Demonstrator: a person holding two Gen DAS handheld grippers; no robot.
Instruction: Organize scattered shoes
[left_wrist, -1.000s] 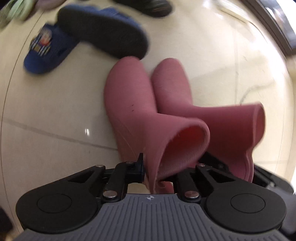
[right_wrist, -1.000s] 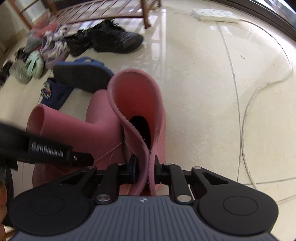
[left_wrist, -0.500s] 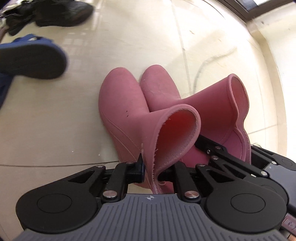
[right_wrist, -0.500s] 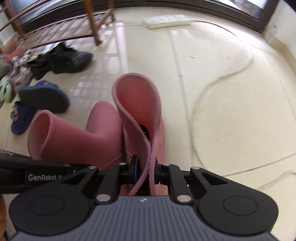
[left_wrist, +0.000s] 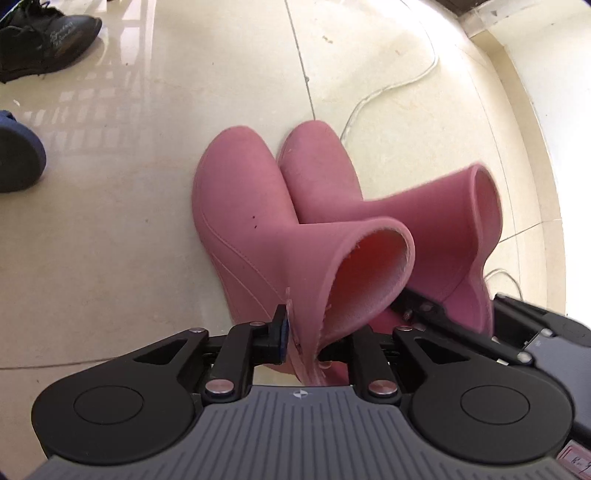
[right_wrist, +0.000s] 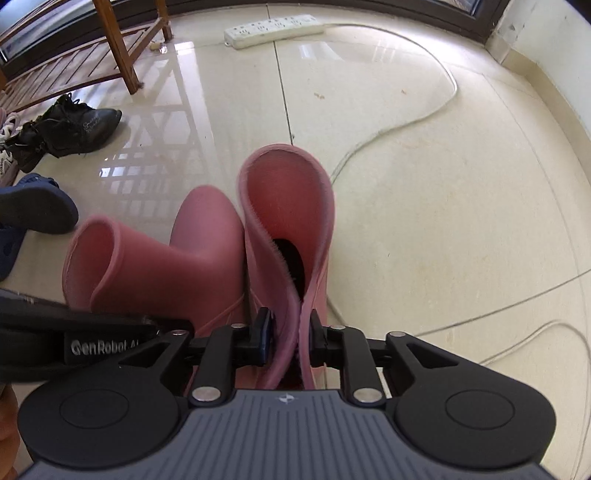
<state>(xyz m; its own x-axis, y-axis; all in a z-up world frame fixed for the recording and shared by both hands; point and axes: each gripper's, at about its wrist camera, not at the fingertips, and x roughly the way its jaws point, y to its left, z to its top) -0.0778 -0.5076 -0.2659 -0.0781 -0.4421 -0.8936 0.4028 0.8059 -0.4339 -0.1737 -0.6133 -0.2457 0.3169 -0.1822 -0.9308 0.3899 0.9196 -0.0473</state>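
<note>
Two pink rubber boots stand side by side on the cream tile floor, toes pointing away from me. My left gripper (left_wrist: 314, 339) has the near cuff of the left boot (left_wrist: 240, 206) between its pads, and its jaws are opening. Beside it stands the right boot (left_wrist: 317, 173), cuff leaning right. In the right wrist view my right gripper (right_wrist: 290, 332) holds the near cuff of that right boot (right_wrist: 288, 199). Its jaws are opening too, and the folded cuff spreads while both pads still touch it. The left boot (right_wrist: 207, 229) sits to its left.
A black sneaker (right_wrist: 74, 129) and a blue slipper (right_wrist: 33, 210) lie at the left. A wooden rack (right_wrist: 74, 62) stands at the back left. A white power strip (right_wrist: 273, 29) and its cable (right_wrist: 406, 122) run across the floor at the right, close to the boots. A wall (left_wrist: 535, 74) rises at the right.
Both grippers have carried the pink boots sideways, away from the blue slippers toward the cable and wall. Both cuffs, pinched flat before, now spread between wider jaws.
</note>
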